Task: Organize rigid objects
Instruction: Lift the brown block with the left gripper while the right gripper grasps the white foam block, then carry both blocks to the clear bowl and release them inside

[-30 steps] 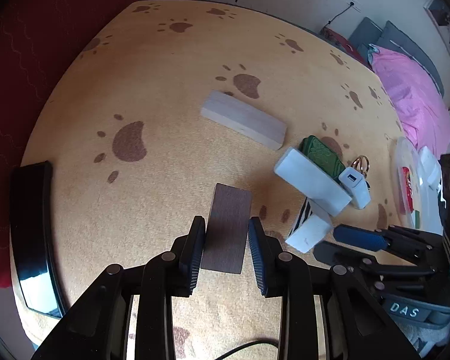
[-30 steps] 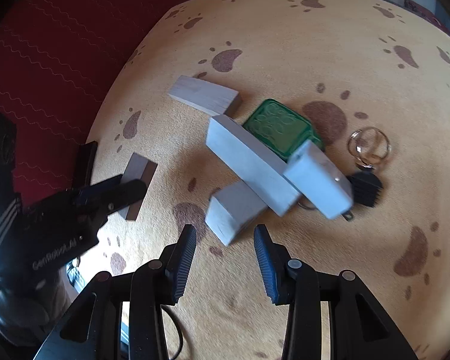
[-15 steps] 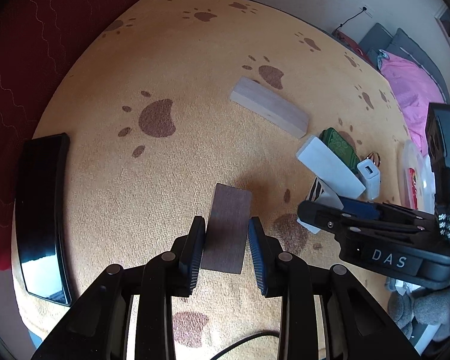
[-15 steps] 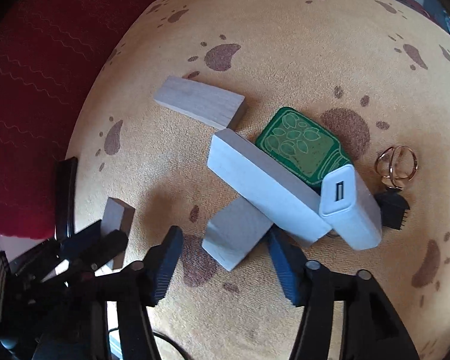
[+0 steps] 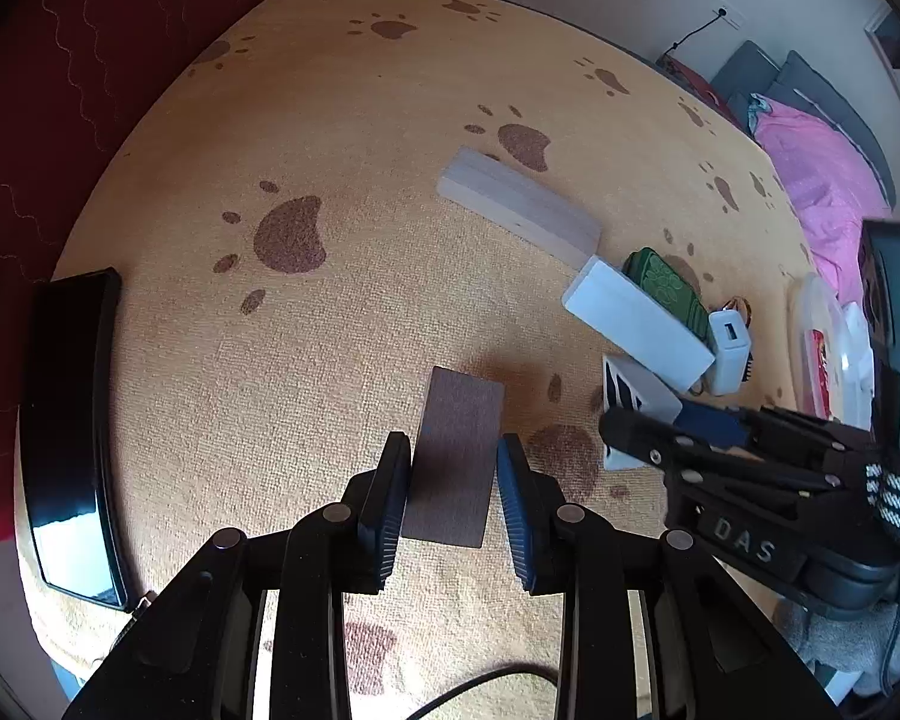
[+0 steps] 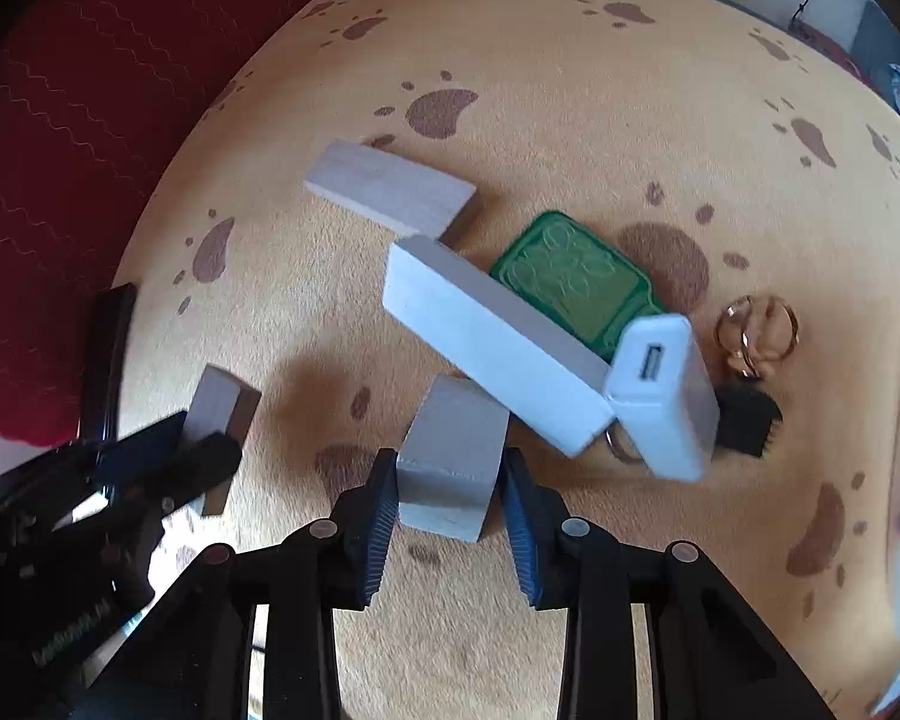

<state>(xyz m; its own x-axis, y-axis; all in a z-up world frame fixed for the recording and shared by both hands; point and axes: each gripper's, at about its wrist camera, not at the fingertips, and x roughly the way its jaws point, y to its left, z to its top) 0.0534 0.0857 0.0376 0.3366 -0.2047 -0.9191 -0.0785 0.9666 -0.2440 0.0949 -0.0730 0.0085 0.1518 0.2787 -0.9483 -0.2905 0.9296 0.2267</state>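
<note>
My left gripper (image 5: pixel 453 480) is shut on a dark brown block (image 5: pixel 459 456) that stands on the paw-print rug (image 5: pixel 306 360). My right gripper (image 6: pixel 450 492) has a short pale wooden block (image 6: pixel 453 456) between its pads, its jaws closing onto it. That block's far end lies under a long white block (image 6: pixel 492 348), which leans over a green case (image 6: pixel 576 282) and touches a white power bank (image 6: pixel 666 390). Another pale wooden block (image 6: pixel 390 189) lies apart behind them. In the right wrist view the left gripper (image 6: pixel 210 456) shows at the left edge.
A black glossy slab (image 5: pixel 72 420) lies at the rug's left edge. Key rings (image 6: pixel 756 330) and a black fob (image 6: pixel 747 420) sit beside the power bank. A clear plastic container (image 5: pixel 828 348) and a pink blanket (image 5: pixel 810 168) are at the right. A red cloth borders the left.
My right gripper spread wide, moved forward around the short pale block and closed on it. The left gripper kept its hold on the dark block.
</note>
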